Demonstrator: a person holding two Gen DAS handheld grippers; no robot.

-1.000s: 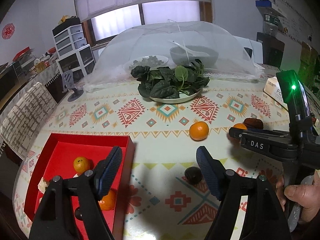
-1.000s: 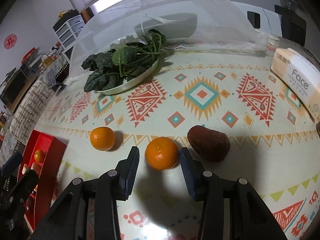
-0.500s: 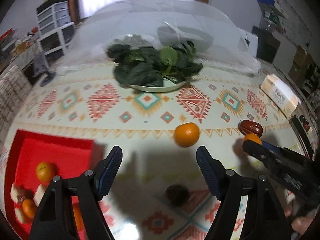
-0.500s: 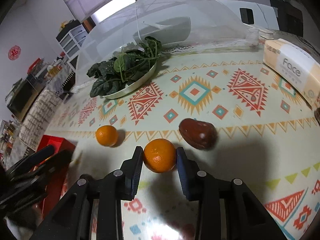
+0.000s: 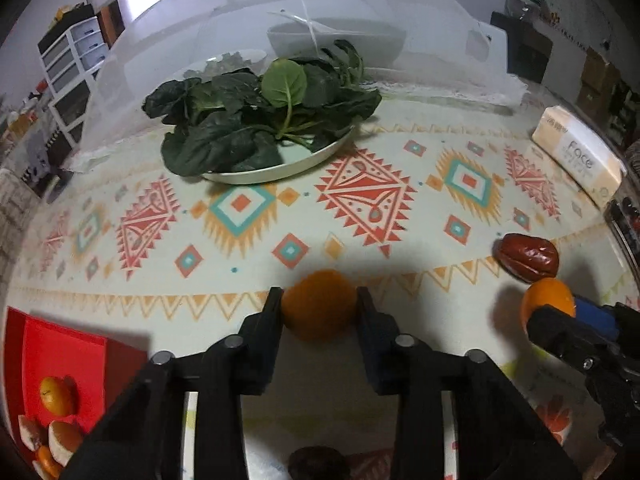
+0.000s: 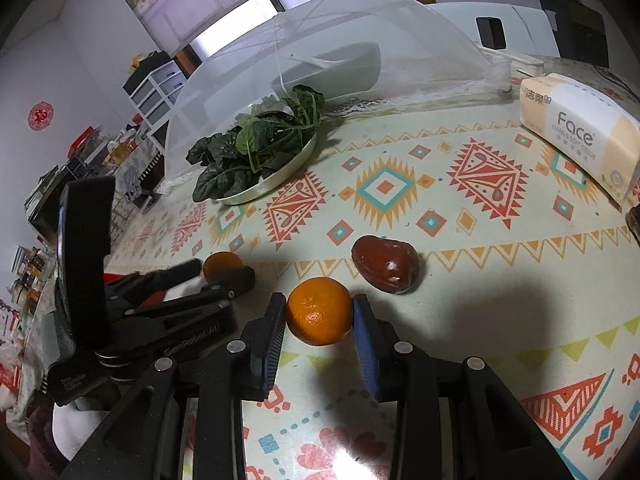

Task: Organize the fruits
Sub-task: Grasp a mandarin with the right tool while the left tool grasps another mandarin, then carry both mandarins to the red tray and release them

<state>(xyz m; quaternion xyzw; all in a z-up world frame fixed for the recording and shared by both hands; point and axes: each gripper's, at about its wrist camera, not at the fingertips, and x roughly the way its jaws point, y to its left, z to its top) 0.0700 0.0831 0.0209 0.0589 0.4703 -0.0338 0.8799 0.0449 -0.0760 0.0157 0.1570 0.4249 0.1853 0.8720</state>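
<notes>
My left hand-held gripper [image 5: 319,305] is clamped on one orange [image 5: 319,310] low over the patterned surface [image 5: 360,216], the red tray [image 5: 64,356] off to its left. My right hand-held gripper [image 6: 319,314] grips a second orange [image 6: 319,310], just beside a brown fruit [image 6: 385,269].

- Daylight from window [image 6: 240,12] behind; room otherwise dim.
- Soft dark shadows on bench [image 5: 400,216] beneath fingers [image 6: 268,340].
- Glare patch on the near bench edge.
- Strong fisheye bending, black vignette corners.
- Left view slightly blurred.
</notes>
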